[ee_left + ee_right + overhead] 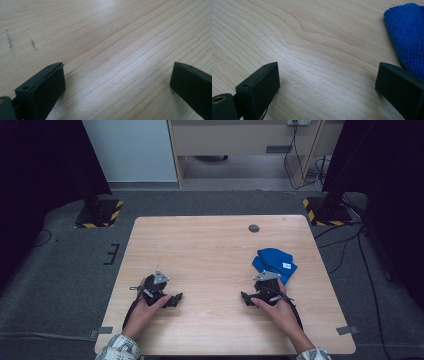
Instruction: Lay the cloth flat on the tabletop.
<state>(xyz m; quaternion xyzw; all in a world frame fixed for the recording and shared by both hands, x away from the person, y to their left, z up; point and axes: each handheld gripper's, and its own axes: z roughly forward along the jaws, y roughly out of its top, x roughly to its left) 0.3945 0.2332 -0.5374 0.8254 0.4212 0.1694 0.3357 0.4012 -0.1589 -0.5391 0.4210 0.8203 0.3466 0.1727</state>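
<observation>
A crumpled blue cloth (274, 262) with a small white tag lies on the right half of the wooden table (210, 250). My right gripper (246, 298) rests on the table just in front of it, open, with bare wood between its jaws. In the right gripper view (328, 75) the blue cloth (408, 35) sits beside the right jaw, outside the gap. On the left half of the table my left gripper (177, 299) rests open, and the left gripper view (117, 75) has plain wood between the jaws.
A small dark round insert (254, 228) sits in the table near its far edge. Two stand bases with yellow-black stripes (100, 213) (325, 212) flank the table's far corners on the grey floor, with cables (350, 245) trailing at the right.
</observation>
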